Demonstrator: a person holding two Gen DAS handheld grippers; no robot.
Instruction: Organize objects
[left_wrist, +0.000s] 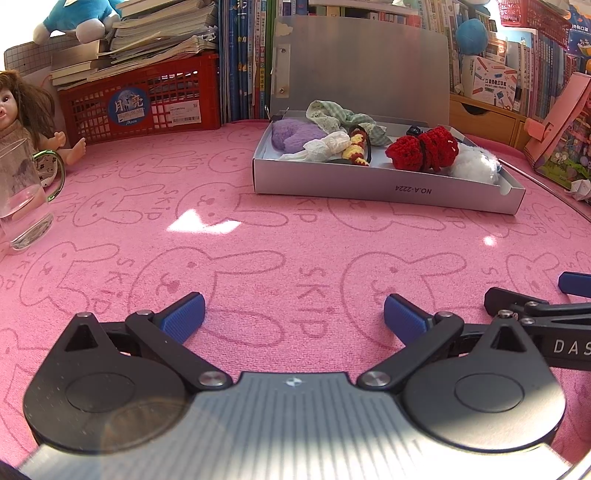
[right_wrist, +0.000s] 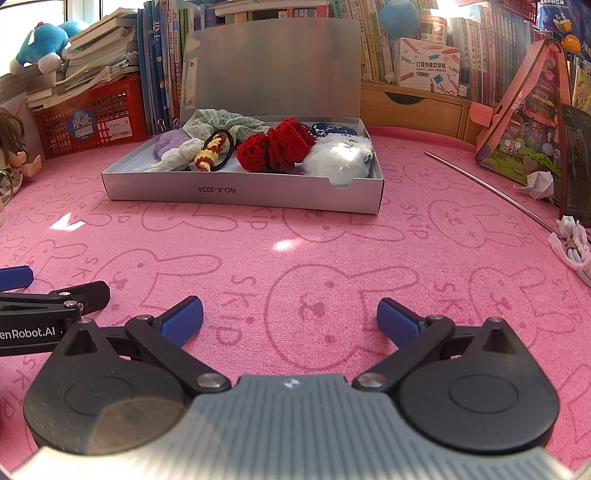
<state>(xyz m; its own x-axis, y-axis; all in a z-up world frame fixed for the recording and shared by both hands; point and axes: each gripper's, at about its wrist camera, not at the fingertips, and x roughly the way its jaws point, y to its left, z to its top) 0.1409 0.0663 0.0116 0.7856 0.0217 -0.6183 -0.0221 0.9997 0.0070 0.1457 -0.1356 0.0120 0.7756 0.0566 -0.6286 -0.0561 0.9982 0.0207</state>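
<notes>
A silver box (left_wrist: 388, 192) (right_wrist: 243, 192) with its lid raised stands on the pink rabbit-print mat. It holds a red crochet scrunchie (left_wrist: 423, 147) (right_wrist: 277, 147), a white fluffy piece (left_wrist: 474, 164) (right_wrist: 341, 160), a purple fluffy piece (left_wrist: 295, 134) (right_wrist: 171, 142), a green checked cloth (left_wrist: 343, 116) (right_wrist: 225, 120), a white scrunchie (left_wrist: 321, 146) (right_wrist: 177, 155) and a yellow-red crochet hair tie (left_wrist: 356, 147) (right_wrist: 210, 151). My left gripper (left_wrist: 294, 314) is open and empty, low over the mat, well short of the box. My right gripper (right_wrist: 290, 315) is open and empty beside it.
A glass mug (left_wrist: 22, 199) and a doll (left_wrist: 22, 114) stand at the left. A red basket (left_wrist: 140, 99) with books sits behind. A metal rod (right_wrist: 491, 188), a pink toy box (right_wrist: 528, 122), a phone (right_wrist: 576, 166) and white cable (right_wrist: 572, 247) lie at the right.
</notes>
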